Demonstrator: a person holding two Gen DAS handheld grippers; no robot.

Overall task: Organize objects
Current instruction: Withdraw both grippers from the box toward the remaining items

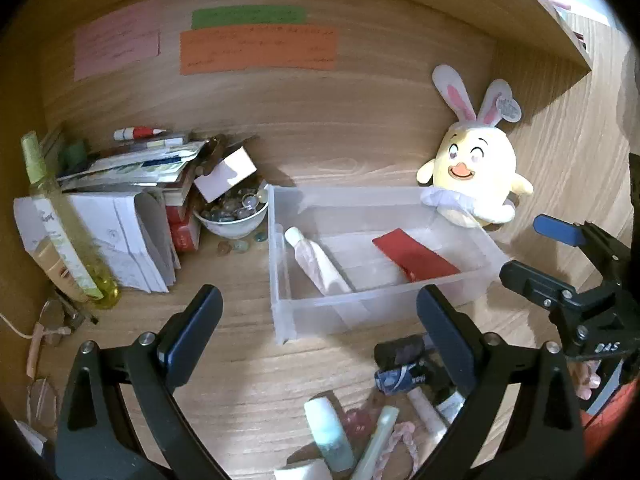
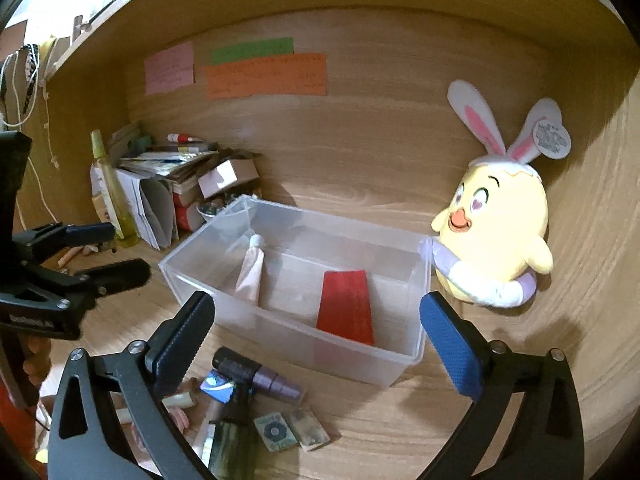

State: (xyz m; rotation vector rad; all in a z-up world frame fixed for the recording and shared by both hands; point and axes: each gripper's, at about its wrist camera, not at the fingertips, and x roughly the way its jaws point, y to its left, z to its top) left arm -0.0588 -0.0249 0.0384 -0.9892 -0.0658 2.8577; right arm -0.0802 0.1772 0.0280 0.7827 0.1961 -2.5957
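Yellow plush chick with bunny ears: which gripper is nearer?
Right. The right gripper hangs over the clear plastic bin's near wall, beside the yellow plush chick with bunny ears. The left gripper sits farther left.

Writing on the orange note (image 1: 258,50) above the clear bin (image 1: 280,280) is too blurred to read. Below the bin, a pale tube (image 1: 328,432) runs off the frame's edge; the plush chick (image 2: 496,236) hides its far corner.

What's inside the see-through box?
Inside the clear box lie a pink tube and a flat red packet. Nothing else shows; whatever lies beneath them is covered.
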